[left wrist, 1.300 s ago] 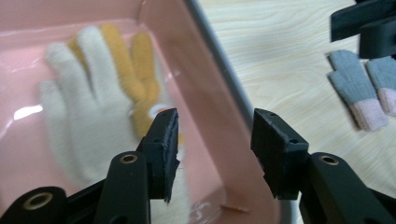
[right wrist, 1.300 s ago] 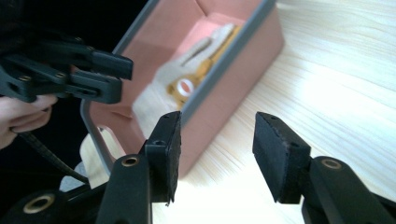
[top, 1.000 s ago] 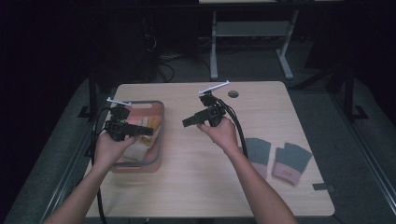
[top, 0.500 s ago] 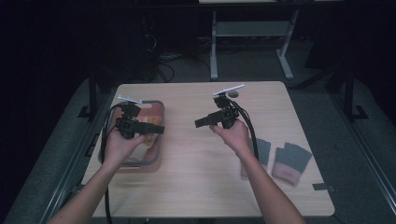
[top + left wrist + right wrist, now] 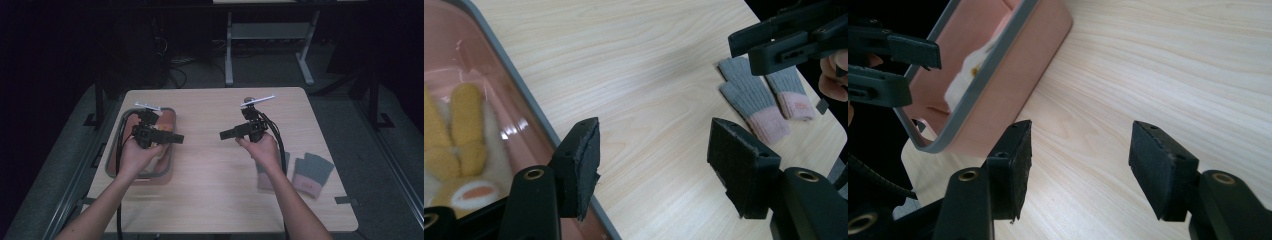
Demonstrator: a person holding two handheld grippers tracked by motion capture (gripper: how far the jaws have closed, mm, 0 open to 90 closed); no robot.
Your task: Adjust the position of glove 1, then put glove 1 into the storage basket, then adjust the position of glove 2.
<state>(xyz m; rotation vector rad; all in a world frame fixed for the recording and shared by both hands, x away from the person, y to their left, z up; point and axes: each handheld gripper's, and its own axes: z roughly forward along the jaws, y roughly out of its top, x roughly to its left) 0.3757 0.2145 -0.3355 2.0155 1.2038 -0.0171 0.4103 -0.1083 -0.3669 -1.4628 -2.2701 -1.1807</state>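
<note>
Two grippers, left gripper (image 5: 176, 138) and right gripper (image 5: 225, 134), both agape, bare table (image 5: 210, 175) between, bin (image 5: 169, 165) rim beside left.

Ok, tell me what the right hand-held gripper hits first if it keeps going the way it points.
Probably the pink bin. The right hand-held gripper aims across bare table toward it, jaws open. Height is unclear, so it might pass over the rim.

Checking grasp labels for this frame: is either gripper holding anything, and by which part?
Nothing is held. The left gripper and right gripper both stand open with only bare table between their jaws. The gloves lie untouched; the bin isn't gripped.
</note>
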